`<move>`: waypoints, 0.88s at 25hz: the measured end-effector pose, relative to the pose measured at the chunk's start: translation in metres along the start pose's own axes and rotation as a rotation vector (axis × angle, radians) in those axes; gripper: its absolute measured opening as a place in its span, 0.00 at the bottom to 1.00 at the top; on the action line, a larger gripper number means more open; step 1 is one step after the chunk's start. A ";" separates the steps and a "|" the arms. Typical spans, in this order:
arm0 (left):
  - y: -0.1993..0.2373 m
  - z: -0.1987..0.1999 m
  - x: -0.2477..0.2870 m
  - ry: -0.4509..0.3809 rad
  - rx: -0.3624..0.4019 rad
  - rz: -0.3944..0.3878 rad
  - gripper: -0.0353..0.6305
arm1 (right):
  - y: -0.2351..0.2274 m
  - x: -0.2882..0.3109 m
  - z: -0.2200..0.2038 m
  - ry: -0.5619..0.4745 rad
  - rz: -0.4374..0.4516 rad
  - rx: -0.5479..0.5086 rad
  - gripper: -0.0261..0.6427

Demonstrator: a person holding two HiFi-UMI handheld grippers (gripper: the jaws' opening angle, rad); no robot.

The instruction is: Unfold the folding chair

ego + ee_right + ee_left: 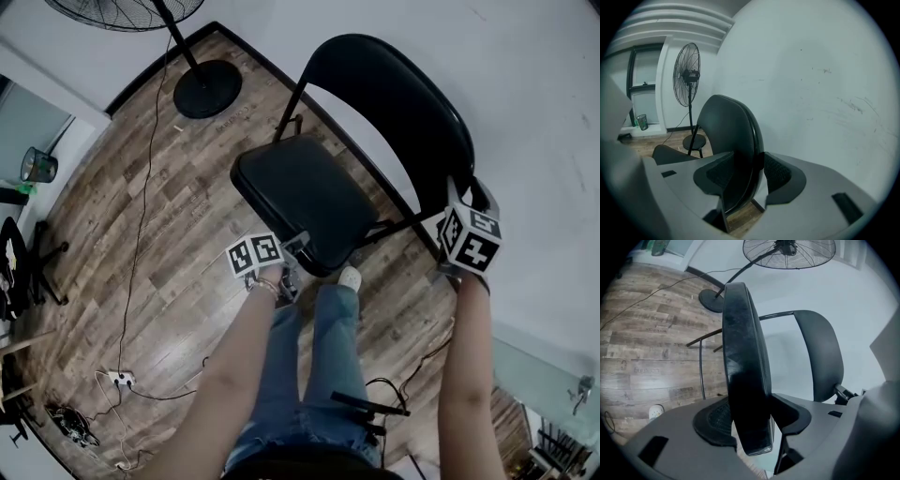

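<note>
Gripping the seat (743,357) edge, the left gripper (750,423) has its jaws partly open; the right gripper (745,173) clamps the backrest (724,131) likewise.

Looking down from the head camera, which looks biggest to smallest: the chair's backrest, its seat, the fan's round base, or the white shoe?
1. backrest
2. seat, nearly as big as the backrest
3. fan base
4. shoe

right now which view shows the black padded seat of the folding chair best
Head view: the black padded seat of the folding chair shows nearly whole from above. The left gripper view shows only its edge, end on, in the left claw. The right gripper view shows a sliver, lower left.
</note>
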State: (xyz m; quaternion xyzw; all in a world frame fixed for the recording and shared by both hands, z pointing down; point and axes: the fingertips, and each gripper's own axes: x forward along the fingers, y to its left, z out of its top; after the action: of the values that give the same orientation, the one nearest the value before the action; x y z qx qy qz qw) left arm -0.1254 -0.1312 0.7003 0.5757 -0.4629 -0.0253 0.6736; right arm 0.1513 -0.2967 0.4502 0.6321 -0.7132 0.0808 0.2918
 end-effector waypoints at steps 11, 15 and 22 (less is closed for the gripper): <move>0.020 -0.002 0.003 0.010 -0.016 -0.025 0.38 | -0.012 0.029 -0.008 -0.009 -0.015 0.030 0.33; 0.030 -0.004 0.002 0.020 -0.031 -0.046 0.38 | -0.015 0.039 -0.011 -0.015 -0.034 0.048 0.34; 0.051 -0.011 0.005 0.018 -0.040 -0.077 0.39 | -0.026 0.058 -0.026 -0.016 -0.048 0.078 0.34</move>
State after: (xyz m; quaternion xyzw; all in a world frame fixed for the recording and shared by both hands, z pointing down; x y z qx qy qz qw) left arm -0.1410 -0.1089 0.7456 0.5796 -0.4337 -0.0556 0.6877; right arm 0.1821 -0.3383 0.4948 0.6607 -0.6963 0.0966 0.2631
